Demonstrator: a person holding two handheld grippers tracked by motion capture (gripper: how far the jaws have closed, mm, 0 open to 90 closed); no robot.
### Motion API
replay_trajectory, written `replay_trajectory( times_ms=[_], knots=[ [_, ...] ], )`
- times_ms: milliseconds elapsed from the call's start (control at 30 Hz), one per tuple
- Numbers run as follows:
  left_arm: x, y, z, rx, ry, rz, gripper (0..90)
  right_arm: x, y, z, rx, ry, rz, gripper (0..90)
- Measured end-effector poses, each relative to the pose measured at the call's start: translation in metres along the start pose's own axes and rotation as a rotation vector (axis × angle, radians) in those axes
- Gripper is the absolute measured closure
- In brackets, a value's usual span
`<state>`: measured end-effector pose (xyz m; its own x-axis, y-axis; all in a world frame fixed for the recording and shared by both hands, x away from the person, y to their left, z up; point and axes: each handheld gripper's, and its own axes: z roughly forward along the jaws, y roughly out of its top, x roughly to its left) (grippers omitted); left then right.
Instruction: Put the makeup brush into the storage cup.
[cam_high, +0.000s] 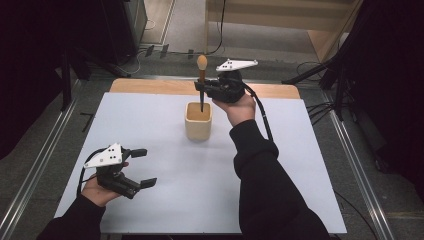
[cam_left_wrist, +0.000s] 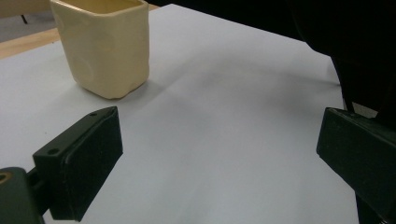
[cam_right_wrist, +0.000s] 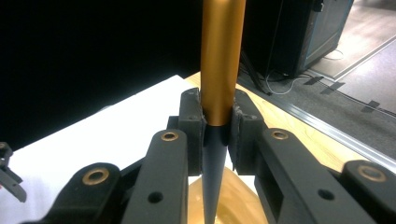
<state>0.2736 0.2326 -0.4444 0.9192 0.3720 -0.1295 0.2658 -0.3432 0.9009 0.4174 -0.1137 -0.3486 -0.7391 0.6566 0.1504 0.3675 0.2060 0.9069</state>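
A brush (cam_high: 202, 70) with a tan head, a gold collar and a black pointed handle stands upright, head up. My right gripper (cam_high: 202, 90) is shut on it at mid-length, directly above a cream cup (cam_high: 198, 122). The handle's point reaches down into the cup's mouth. In the right gripper view the brush (cam_right_wrist: 222, 60) rises between the pads (cam_right_wrist: 192, 122) of the right gripper (cam_right_wrist: 217, 128), with the cup's inside (cam_right_wrist: 240, 205) below. My left gripper (cam_high: 146, 168) rests open at the table's near left with nothing in it. The left gripper (cam_left_wrist: 219, 144) faces the cup (cam_left_wrist: 105, 46).
A white sheet (cam_high: 150, 125) covers the table, with a wooden edge (cam_high: 150, 86) showing at the back. Metal rails (cam_high: 45, 155) run along both sides. A dark sleeve (cam_high: 270, 190) lies over the right half. Cables (cam_high: 165, 50) trail on the floor behind.
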Motion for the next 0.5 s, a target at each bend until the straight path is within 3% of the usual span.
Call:
replay_trajectory(
  times_ms=[500],
  knots=[
    [-0.001, 0.0, 0.0, -0.004, -0.006, 0.004, 1.3, -0.004, -0.02, 0.007, -0.006, -0.017, 0.022, 78.7]
  ],
)
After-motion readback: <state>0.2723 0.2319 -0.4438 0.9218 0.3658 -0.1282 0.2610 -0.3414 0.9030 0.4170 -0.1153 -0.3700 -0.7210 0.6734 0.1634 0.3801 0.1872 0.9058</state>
